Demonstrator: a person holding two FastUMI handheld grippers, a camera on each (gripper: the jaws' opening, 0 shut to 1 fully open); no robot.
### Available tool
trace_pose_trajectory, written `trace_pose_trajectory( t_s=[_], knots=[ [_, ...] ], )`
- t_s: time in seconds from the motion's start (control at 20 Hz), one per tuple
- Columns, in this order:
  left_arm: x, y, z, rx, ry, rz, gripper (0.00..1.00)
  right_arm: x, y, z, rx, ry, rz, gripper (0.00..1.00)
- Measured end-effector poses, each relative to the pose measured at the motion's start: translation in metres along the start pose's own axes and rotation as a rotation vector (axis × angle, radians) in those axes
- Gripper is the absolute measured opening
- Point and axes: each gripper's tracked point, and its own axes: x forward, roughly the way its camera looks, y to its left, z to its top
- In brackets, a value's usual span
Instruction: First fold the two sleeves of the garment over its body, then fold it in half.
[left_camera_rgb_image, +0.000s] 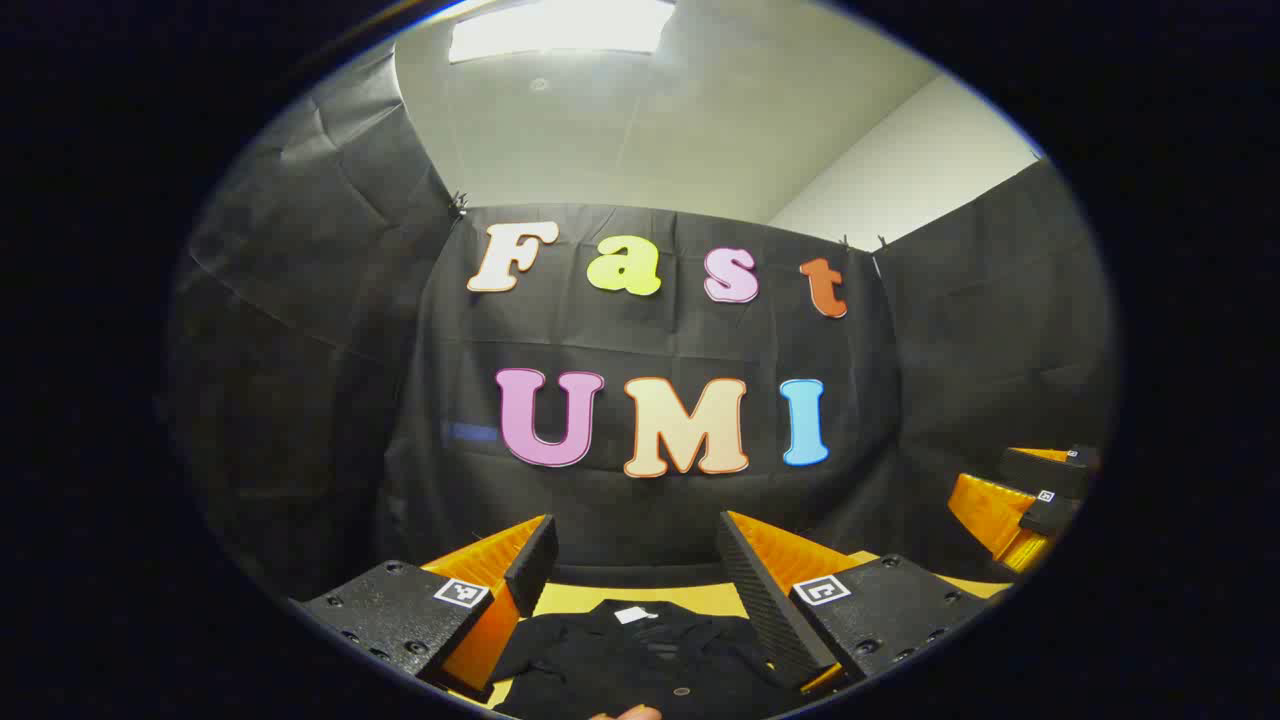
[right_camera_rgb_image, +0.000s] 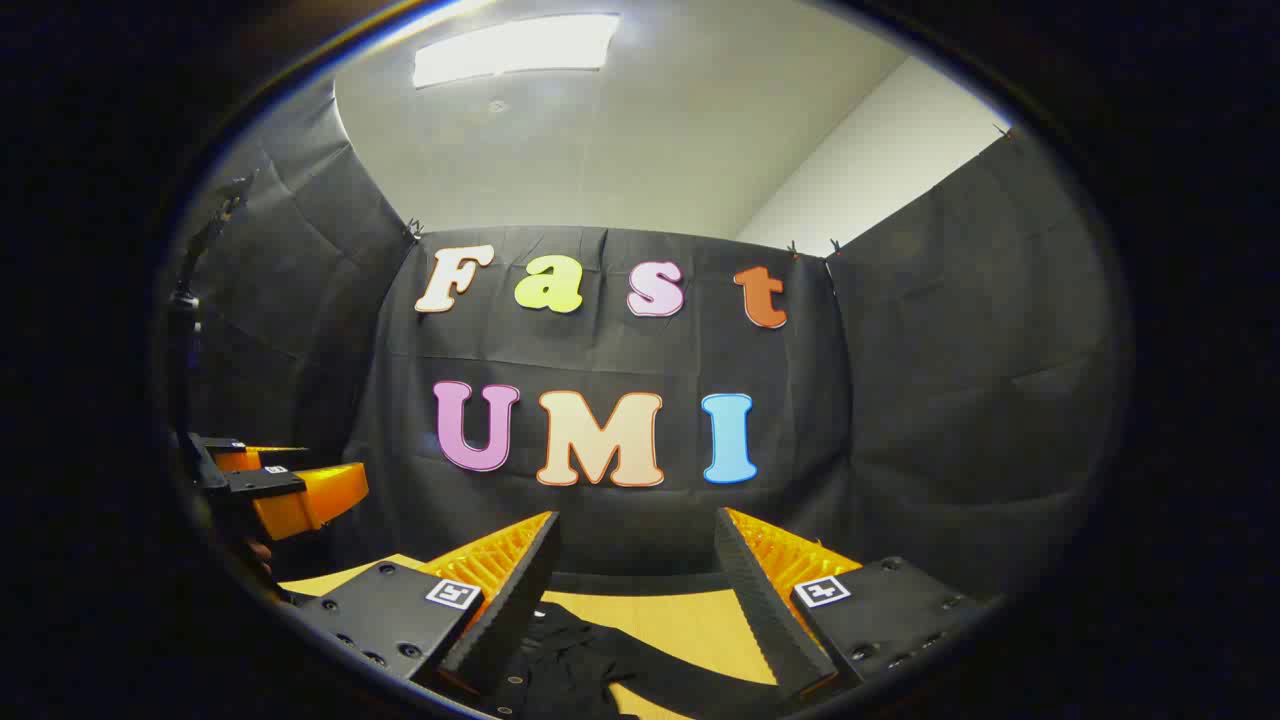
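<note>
— Judging progress: nothing folded yet, by the look of it. Garment lying flat on the bench, collar and white tag toward the far wall, buttoned front facing up.

— Agreed. From the right gripper view, one sleeve stretched out across the bench, away from the body. Not laid over yet.

— Left gripper?

— Released: jaws wide apart, hovering above the collar, nothing between them. Not touching cloth, as far as can be told.

— Right gripper?

— Likewise released, jaws spread, held above the outstretched sleeve, empty. Seen also at the far right edge of the left gripper view, raised well off the bench.

— A fingertip at the bottom edge of the left gripper view, just by the garment's front. Hard to say whether touching.

— Remaining, then: both sleeve folds, then the fold in half. All three steps, judged from how things lie.

— Other sleeve?

— Hidden behind the left gripper's fingers; cannot tell how it lies.
</note>
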Motion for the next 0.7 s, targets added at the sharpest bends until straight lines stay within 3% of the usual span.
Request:
trace_pose_trajectory(
  t_s=[0.25, 0.7],
  knots=[
    [0.009, 0.017, -0.006, 0.038, 0.022, 0.035, 0.95, 0.008, 0.008, -0.002, 0.015, 0.01, 0.026, 0.96],
    [0.015, 0.014, -0.003, 0.033, 0.007, 0.014, 0.94, 0.012, 0.015, 0.002, 0.006, -0.009, 0.054, 0.98]
  ],
)
